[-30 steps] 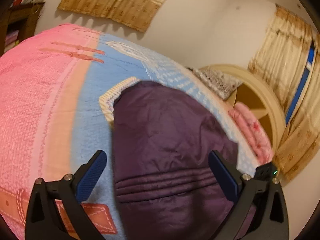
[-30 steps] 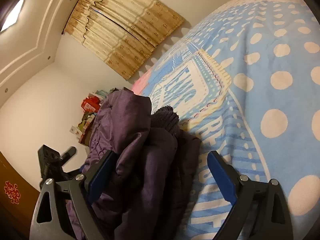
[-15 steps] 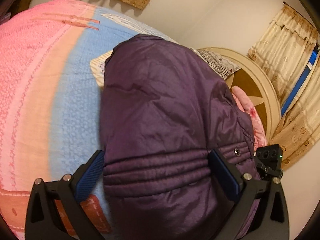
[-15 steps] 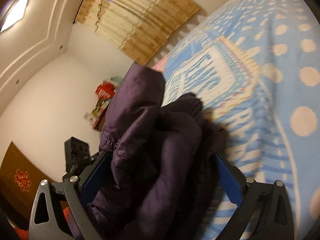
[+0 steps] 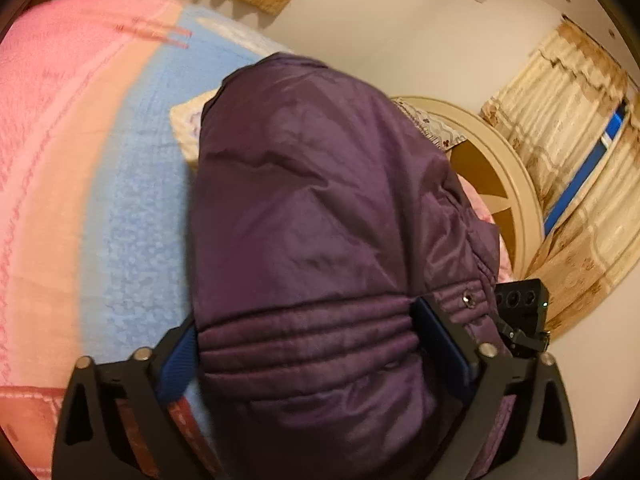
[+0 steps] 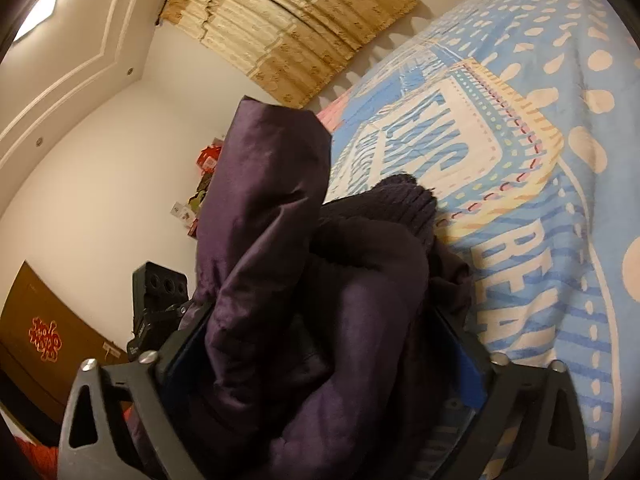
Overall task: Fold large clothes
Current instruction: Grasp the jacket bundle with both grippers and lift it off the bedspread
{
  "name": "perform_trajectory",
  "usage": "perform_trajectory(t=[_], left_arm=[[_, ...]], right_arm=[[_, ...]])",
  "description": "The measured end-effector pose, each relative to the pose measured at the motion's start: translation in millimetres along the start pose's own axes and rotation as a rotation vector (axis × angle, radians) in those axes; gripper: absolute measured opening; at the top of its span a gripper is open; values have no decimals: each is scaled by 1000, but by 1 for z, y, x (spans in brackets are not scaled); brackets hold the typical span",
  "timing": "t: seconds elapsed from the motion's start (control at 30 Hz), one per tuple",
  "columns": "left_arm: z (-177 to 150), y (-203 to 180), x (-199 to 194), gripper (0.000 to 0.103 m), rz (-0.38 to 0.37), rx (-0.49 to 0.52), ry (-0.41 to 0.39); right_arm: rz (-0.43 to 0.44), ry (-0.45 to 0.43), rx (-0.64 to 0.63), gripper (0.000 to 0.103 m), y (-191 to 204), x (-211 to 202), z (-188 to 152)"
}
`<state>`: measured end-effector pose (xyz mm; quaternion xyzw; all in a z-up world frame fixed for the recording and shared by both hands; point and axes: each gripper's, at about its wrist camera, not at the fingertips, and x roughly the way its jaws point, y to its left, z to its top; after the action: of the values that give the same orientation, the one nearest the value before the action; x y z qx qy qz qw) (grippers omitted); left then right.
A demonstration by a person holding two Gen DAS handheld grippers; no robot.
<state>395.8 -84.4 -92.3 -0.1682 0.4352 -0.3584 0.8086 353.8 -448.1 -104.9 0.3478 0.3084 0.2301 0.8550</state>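
Note:
A dark purple padded jacket lies on the bed's blanket. In the left wrist view its ribbed hem fills the space between the blue-padded fingers of my left gripper, whose jaws stand wide apart around the fabric. In the right wrist view the jacket is bunched up with a knit cuff on top, and it sits between the fingers of my right gripper, also spread wide around it. The other gripper's body shows at the left.
The blanket is pink at one side and blue with white dots and lettering at the other. A round cream headboard with a pillow stands behind. Curtains hang on the walls. A brown door is at the left.
Both grippers have pushed forward onto the jacket, and their fingers have come in a little around the fabric. The jacket now fills much more of each view.

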Motion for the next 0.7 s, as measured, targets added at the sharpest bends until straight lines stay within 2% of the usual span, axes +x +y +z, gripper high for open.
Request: perform_trajectory(t=[0.13, 0.27, 0.43, 0.5, 0.6, 0.7], left_arm=[[-1, -24, -5, 90, 54, 5, -2], [-17, -43, -30, 87, 56, 6, 2], [-60, -54, -80, 87, 78, -44, 74], [-87, -58, -106, 87, 111, -62, 107], [-117, -45, -129, 88, 121, -112, 101], [-141, -20, -141, 91, 98, -204, 66]], right_arm=[[68, -17, 42, 76, -4, -7, -1], [134, -21, 94, 71, 4, -21, -15], [172, 65, 150, 69, 41, -50, -70], [176, 102, 157, 69, 59, -58, -93], [176, 149, 124, 69, 88, -65, -130], [136, 140, 26, 69, 115, -64, -151]])
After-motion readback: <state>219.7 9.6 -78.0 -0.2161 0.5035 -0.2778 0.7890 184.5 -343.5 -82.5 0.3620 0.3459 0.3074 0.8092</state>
